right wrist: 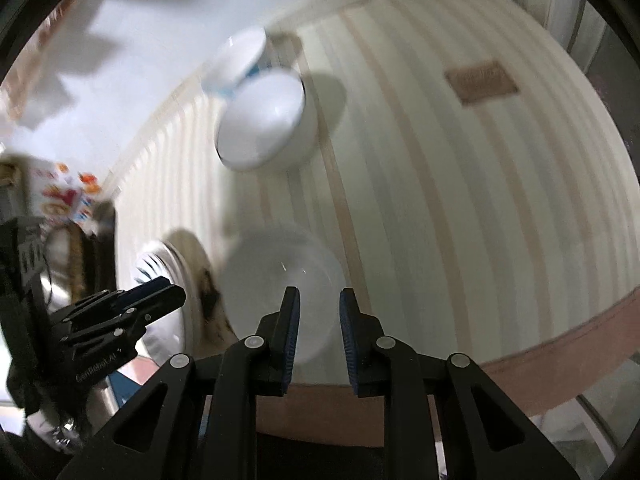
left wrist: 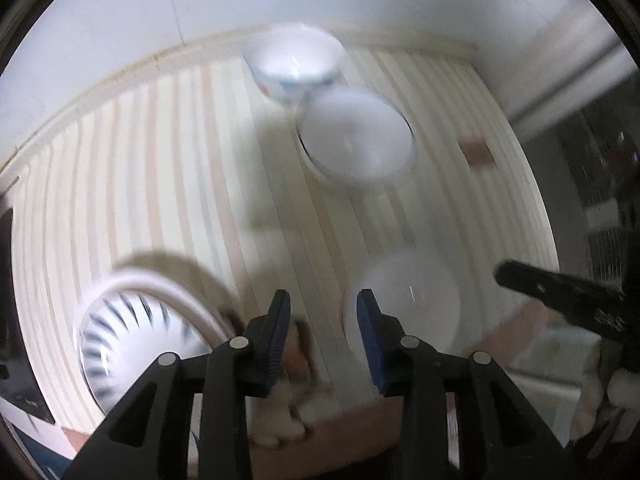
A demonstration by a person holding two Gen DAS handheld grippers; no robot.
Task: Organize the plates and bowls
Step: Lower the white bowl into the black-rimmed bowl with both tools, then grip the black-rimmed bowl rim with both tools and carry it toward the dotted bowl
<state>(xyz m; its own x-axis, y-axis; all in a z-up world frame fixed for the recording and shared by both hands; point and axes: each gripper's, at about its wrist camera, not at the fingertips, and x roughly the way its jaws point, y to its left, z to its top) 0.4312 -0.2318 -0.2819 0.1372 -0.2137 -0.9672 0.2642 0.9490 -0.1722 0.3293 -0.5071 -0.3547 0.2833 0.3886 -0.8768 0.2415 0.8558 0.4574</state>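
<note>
Striped cloth [left wrist: 160, 152] carries scattered bowls; tan patch [right wrist: 480, 82] beyond

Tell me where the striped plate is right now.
The striped plate sits at the near left edge of the striped mat in the left wrist view, left of the clear bowl; the right wrist view shows it behind the left claw.

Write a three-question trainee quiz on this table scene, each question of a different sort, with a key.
1. True or false: the left gripper holds a bowl.
2. The striped plate lies on which side of the left gripper in its own view? A) left B) right C) directly ahead
3. Fill in: the bowl with blue markings stands nearest the ____, beyond the plain white bowl.

Key:
1. False: nothing sits between its fingers; the right gripper is empty too.
2. A
3. wall
</note>
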